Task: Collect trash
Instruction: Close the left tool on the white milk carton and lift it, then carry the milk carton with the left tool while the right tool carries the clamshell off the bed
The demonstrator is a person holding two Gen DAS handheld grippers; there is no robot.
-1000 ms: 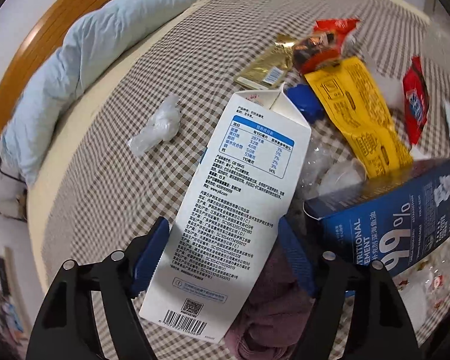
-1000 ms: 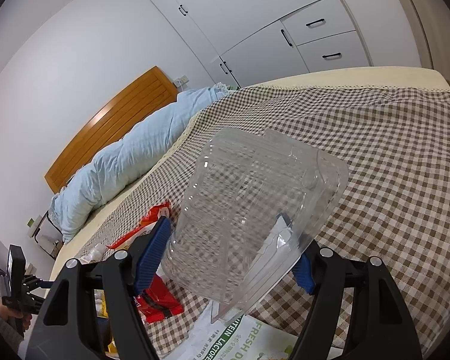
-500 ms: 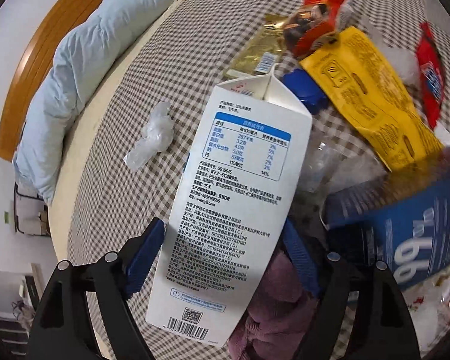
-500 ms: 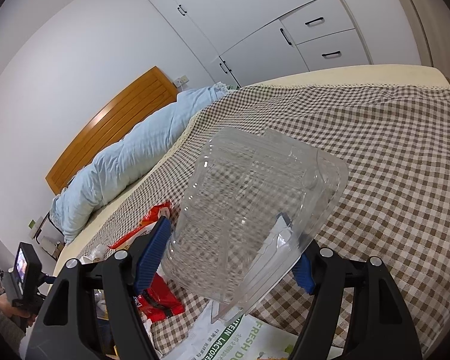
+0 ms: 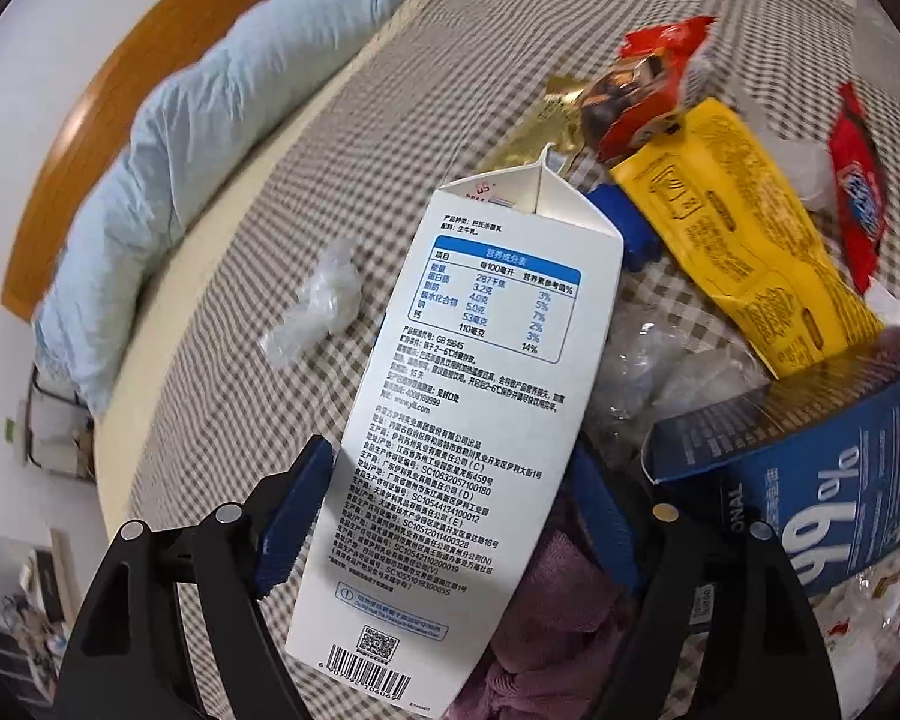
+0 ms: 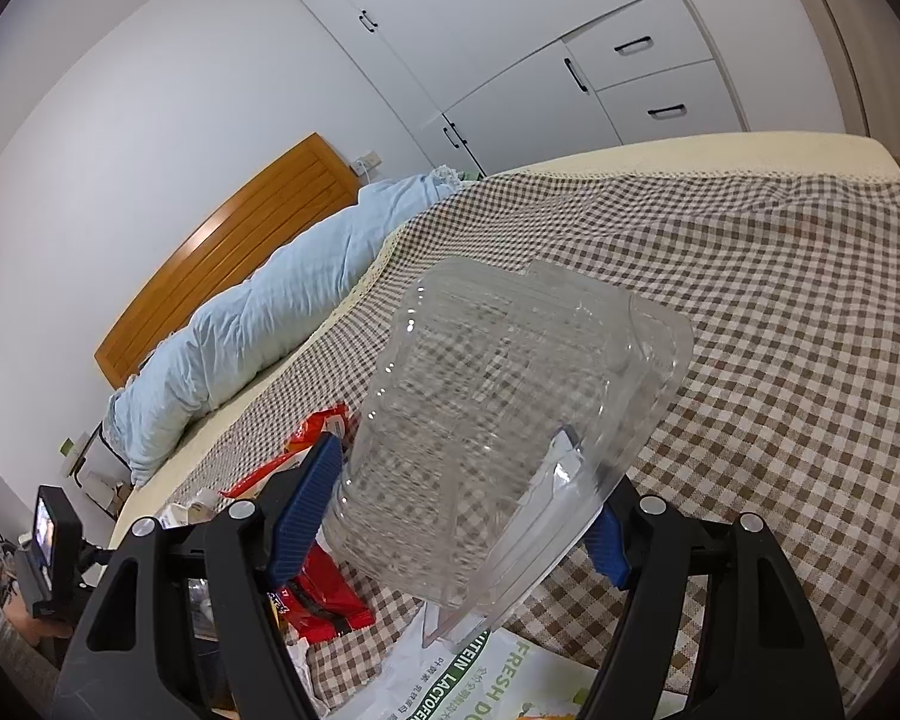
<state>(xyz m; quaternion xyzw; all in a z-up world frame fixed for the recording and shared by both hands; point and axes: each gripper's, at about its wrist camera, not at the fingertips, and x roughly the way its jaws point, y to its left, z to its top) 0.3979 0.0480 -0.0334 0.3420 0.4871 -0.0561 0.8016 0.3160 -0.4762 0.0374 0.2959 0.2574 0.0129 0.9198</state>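
The tall white milk carton (image 5: 474, 420), printed with a blue nutrition table, is being held lengthwise between the wide-set blue pads of the left gripper (image 5: 444, 516), above the brown-and-cream checked bedspread (image 5: 342, 138). Its smooth faces are judged liable to slip; the left pad is barely touching. The ribbed clear plastic clamshell (image 6: 498, 420) is being clamped in the widely spread right gripper (image 6: 450, 516); crushing or springing loose is judged possible. The yellow foil wrapper (image 5: 744, 240) and dark blue box (image 5: 810, 480) are crowding 1 side, whereas open bedspread is lying toward the pale blue quilt (image 5: 210, 120).
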